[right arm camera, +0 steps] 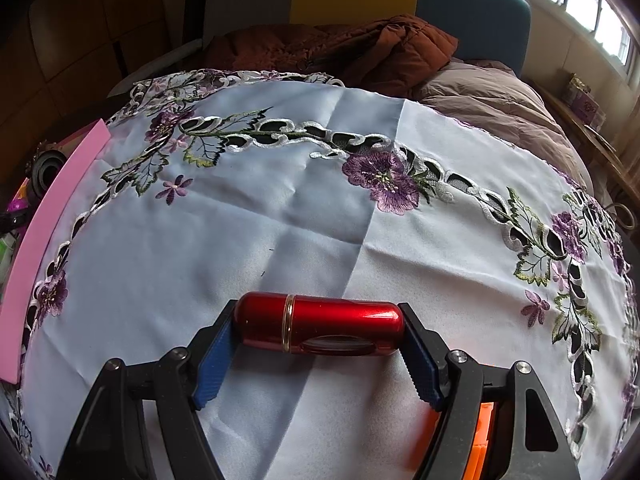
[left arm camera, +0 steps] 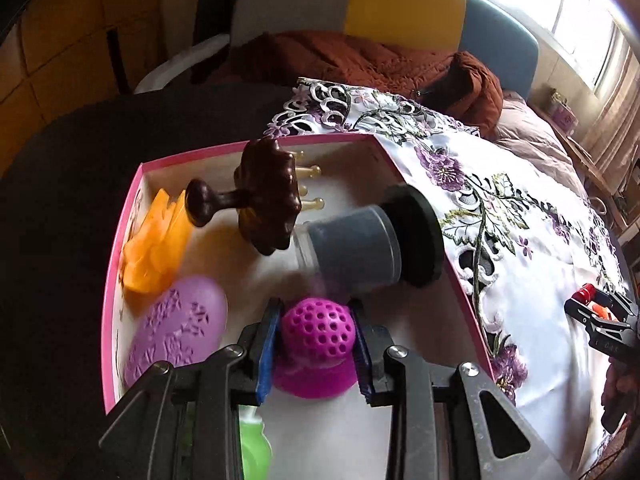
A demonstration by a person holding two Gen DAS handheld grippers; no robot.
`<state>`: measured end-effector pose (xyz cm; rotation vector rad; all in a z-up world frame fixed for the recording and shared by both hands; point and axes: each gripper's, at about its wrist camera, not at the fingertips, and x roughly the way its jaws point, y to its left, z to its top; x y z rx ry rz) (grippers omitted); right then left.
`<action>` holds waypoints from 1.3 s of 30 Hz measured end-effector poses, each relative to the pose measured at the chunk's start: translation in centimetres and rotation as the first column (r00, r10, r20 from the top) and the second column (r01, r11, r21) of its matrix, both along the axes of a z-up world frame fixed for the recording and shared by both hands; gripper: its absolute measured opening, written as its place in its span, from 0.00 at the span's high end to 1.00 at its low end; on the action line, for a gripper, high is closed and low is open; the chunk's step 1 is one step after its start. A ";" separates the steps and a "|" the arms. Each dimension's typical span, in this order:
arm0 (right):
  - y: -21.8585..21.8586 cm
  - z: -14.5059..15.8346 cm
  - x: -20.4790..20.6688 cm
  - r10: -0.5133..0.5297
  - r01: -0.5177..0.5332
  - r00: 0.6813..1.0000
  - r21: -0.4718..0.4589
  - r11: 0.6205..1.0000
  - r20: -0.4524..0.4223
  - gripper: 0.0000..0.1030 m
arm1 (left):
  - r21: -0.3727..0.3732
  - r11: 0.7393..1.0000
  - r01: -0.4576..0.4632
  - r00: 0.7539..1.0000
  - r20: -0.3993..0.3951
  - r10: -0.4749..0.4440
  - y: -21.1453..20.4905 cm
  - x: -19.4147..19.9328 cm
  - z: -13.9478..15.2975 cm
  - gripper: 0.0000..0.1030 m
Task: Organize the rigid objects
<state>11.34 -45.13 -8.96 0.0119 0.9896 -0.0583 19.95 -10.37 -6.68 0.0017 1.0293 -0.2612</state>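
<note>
The left gripper was clamped on a magenta perforated ball-shaped piece, its blue pads pressed against both sides, held over the open pink-rimmed box. Just below its left finger a green object showed, partly hidden. Left of the fingers lay a lilac embossed oval; beyond that, an orange flower-shaped piece rested against the box's left wall. Just ahead of the fingertips a grey jar with a black lid lay on its side, and farther ahead to the left stood a dark brown knobbed piece with pale prongs. The right gripper held a red metallic cylinder crosswise, its jaws set wide with a pad at each end, over the embroidered white tablecloth. Far to its left the box's pink wall edged the cloth. Beyond the cloth lay a rust-brown jacket and a mauve quilt.
</note>
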 end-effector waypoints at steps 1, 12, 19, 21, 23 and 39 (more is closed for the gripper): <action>0.0 0.0 0.0 0.000 0.000 1.000 0.001 1.000 0.001 0.27 | -0.003 1.000 -0.005 1.000 -0.009 0.005 0.1 0.2 0.0 0.68; 0.0 -0.1 0.0 0.005 -0.005 1.000 -0.006 1.000 0.004 0.27 | -0.024 0.999 -0.035 0.998 0.057 0.036 1.5 -2.3 2.3 0.59; 0.0 -0.1 -0.1 0.007 -0.007 1.000 -0.011 1.000 0.008 0.27 | -0.017 0.998 -0.057 0.990 0.126 0.058 2.2 -7.1 4.6 0.59; 0.0 -0.1 -0.1 0.005 -0.005 1.000 -0.013 1.000 0.009 0.27 | -0.011 0.998 -0.055 0.990 0.129 0.056 2.2 -8.4 4.7 0.59; 0.0 -0.1 -0.1 0.003 -0.003 1.000 -0.012 1.000 0.011 0.27 | -0.009 0.999 -0.053 0.990 0.129 0.054 2.2 -9.9 4.8 0.59; 0.0 -0.1 -0.1 -0.021 0.021 1.000 -0.003 1.000 -0.011 0.27 | -0.031 0.997 -0.074 0.990 0.120 0.077 4.1 -13.8 4.9 0.59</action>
